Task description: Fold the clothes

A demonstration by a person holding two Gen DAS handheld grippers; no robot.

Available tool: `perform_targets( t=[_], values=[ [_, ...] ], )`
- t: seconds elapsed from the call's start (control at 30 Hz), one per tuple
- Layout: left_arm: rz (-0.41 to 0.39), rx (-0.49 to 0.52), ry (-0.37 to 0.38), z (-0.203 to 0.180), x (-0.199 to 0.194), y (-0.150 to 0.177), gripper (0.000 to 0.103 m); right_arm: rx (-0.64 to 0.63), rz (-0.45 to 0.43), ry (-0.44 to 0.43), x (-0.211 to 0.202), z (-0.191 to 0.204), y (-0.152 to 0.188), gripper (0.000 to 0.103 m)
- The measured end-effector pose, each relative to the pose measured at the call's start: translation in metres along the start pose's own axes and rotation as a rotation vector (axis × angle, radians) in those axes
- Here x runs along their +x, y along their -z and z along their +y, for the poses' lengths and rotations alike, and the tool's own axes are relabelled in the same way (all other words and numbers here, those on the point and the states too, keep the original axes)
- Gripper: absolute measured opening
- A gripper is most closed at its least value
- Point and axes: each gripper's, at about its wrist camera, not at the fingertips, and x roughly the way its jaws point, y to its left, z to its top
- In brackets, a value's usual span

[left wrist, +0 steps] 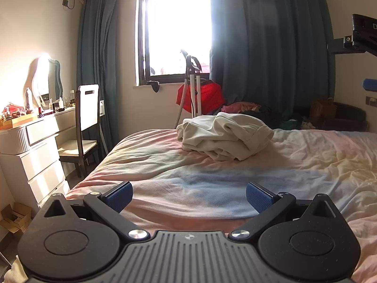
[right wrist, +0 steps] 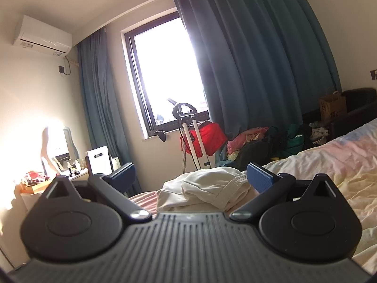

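A crumpled cream garment (left wrist: 223, 139) lies in a heap on the bed (left wrist: 306, 165), toward its far side. My left gripper (left wrist: 189, 197) is open and empty, low over the near bedsheet, well short of the garment. My right gripper (right wrist: 190, 176) is open and empty, just in front of the same garment (right wrist: 205, 193), which sits between its blue fingertips (right wrist: 259, 176). Part of the right gripper shows at the right edge of the left wrist view (left wrist: 370, 85).
A white dresser (left wrist: 35, 146) with bottles and a mirror stands to the left of the bed, a chair (left wrist: 87, 122) beside it. A garment steamer (left wrist: 193, 89) and a red bag stand under the window. A clothes pile (right wrist: 271, 141) lies beyond the bed.
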Motion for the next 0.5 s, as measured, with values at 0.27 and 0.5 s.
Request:
perform_targets(
  t=[0.27, 0.5],
  values=[
    [0.093, 0.114, 0.063, -0.044, 0.106, -0.020, 0.103, -0.012, 0.126, 0.208, 0.028, -0.055, 0.045, 0.034],
    [0.044, 0.221, 0.106, -0.121, 0.243, -0.064, 0.100, 0.012, 0.062, 0.239, 0.040, -0.076, 0.049, 0.019]
  ],
)
